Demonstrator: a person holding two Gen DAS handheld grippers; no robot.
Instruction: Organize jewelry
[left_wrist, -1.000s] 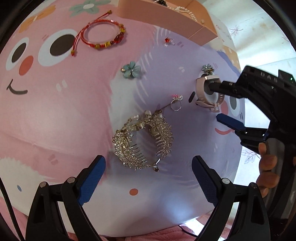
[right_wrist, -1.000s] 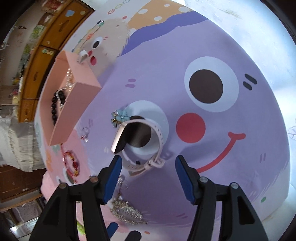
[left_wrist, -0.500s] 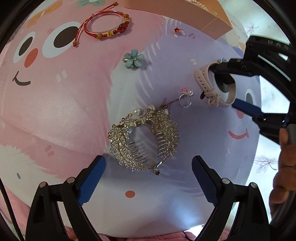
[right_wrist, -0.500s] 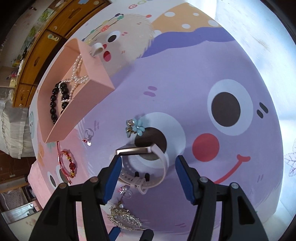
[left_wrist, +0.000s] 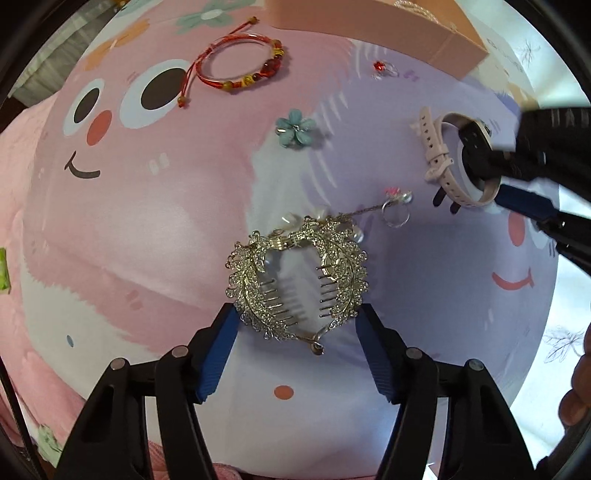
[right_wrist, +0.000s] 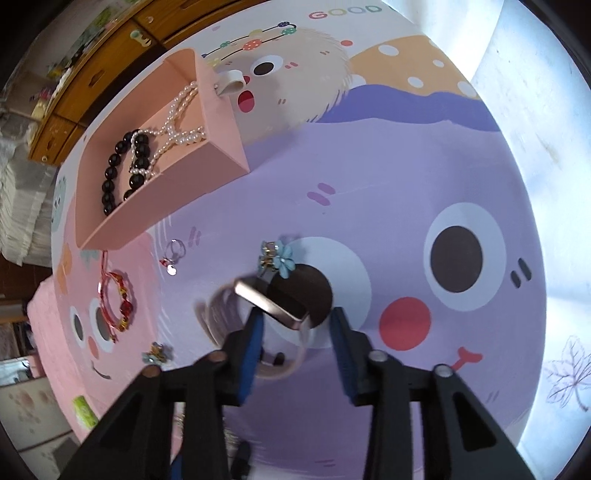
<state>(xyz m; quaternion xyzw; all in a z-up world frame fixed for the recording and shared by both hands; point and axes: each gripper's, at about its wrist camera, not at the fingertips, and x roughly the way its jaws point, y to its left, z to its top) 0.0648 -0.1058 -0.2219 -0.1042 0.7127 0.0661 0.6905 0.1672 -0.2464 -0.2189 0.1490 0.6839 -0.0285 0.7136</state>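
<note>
The left gripper (left_wrist: 295, 326) is pointed down at a cartoon-printed mat (left_wrist: 147, 229), and its jaws have just been closing. The blue pads (left_wrist: 218, 354) are seen on either side of the lower end of a rhinestone hair comb (left_wrist: 295, 280), close to its edges; whether they already press on it cannot be told. The comb lies flat on the mat, where the pink print meets the lilac.

The right gripper (right_wrist: 295, 321) is likewise aimed downward, and its jaws too have just been closing. A pink-strapped smartwatch (right_wrist: 273, 304) is found between them: in the left wrist view one dark finger is seen passing through the strap loop (left_wrist: 439, 155) while the blue pad lies outside it. The watch is blurred in the right wrist view, so a firm grip cannot be confirmed.

A small ring (left_wrist: 395, 214) with a pink ornament is seen between comb and watch. A blue flower clip (left_wrist: 295, 127) and a red cord bracelet (left_wrist: 240, 66) lie farther up the mat, and a second flower clip (right_wrist: 277, 256) lies just beyond the watch. A pink box (right_wrist: 207, 147) holding a pearl necklace (right_wrist: 177, 122) and a black bead bracelet (right_wrist: 122, 173) stands at the mat's far side, with a red-stoned ring (right_wrist: 173, 254) near it.
</note>
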